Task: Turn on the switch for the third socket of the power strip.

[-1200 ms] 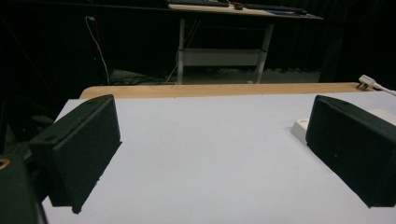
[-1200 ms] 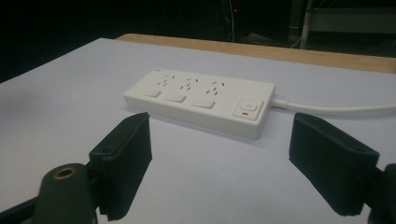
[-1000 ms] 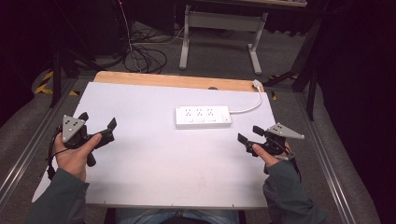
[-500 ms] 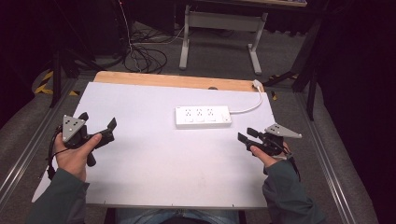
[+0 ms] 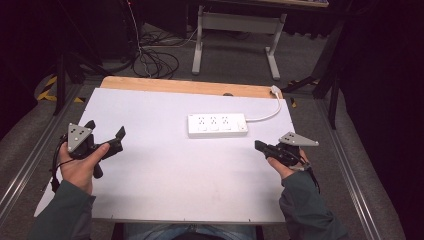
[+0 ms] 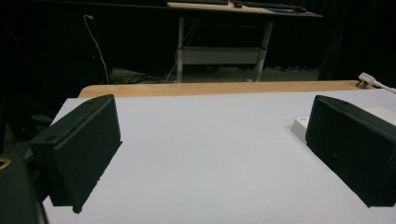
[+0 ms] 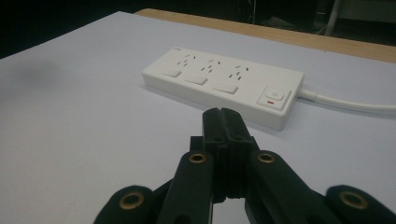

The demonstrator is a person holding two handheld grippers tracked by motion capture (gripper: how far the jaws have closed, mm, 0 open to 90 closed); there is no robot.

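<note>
White tabletop, dark room behind. Power strip lies flat at centre-right, cord trailing right. Right gripper jaws have just been closing, now pressed together, nothing between; tips aimed at strip's switch end, likely ready to press button. Left gripper level, jaws spread wide, empty, well apart from strip.

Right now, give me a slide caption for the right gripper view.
Right gripper, jaws just closed on nothing, pointing at the white power strip on the white table.
</note>
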